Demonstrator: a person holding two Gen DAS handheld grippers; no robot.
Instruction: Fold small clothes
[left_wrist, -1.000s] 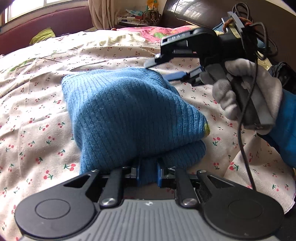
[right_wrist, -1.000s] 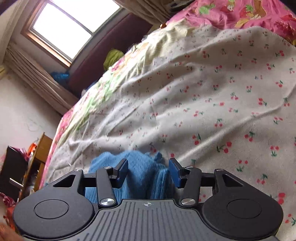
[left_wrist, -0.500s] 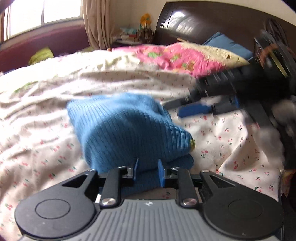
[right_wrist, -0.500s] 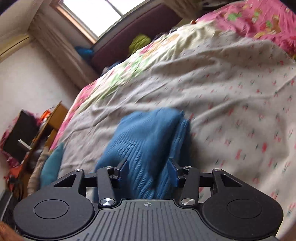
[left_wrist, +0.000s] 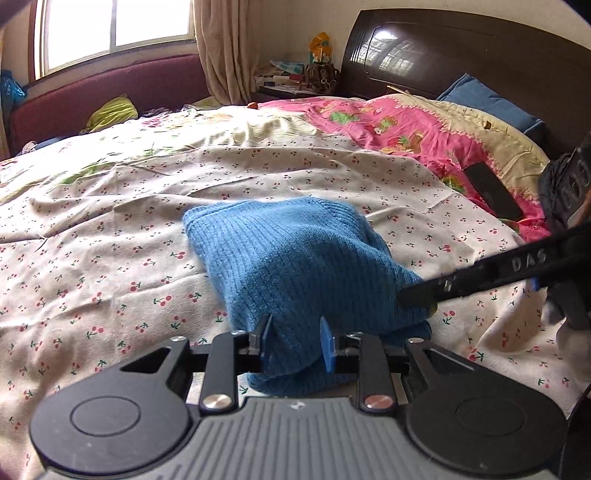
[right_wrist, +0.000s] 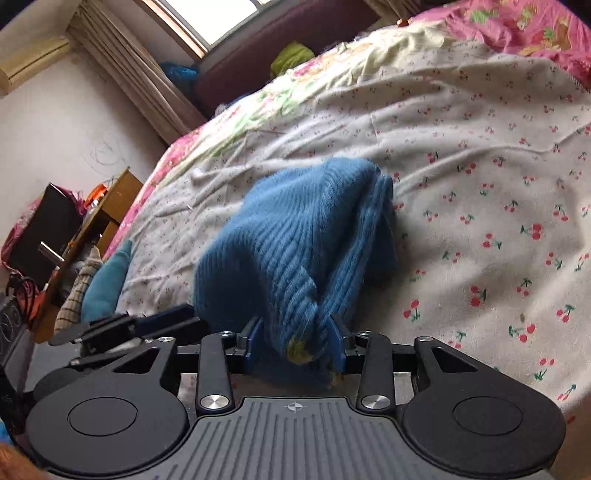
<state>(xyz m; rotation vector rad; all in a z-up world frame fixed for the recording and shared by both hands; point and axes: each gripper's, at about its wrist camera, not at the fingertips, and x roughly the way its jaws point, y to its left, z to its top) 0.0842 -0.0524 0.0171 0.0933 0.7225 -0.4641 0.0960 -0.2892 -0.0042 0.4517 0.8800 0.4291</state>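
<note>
A folded blue ribbed knit garment (left_wrist: 295, 266) lies on the cherry-print bedsheet (left_wrist: 92, 280). My left gripper (left_wrist: 295, 341) is shut on its near edge. My right gripper (right_wrist: 297, 341) is shut on a bunched corner of the same garment (right_wrist: 295, 243), which has a yellow-green trim. In the left wrist view the right gripper (left_wrist: 417, 299) reaches in from the right and touches the garment's right corner. The left gripper's fingers (right_wrist: 162, 321) show at the left of the right wrist view.
A pink floral quilt (left_wrist: 406, 125) and a dark phone-like object (left_wrist: 491, 190) lie near the dark headboard (left_wrist: 443, 48). A maroon window bench (left_wrist: 110, 85) with a yellow-green cloth stands at the far side. A cluttered wooden side table (right_wrist: 92, 221) stands beside the bed.
The right gripper came down from above the garment and closed on its right corner. The left gripper kept hold of the near edge and the garment shifted toward me.
</note>
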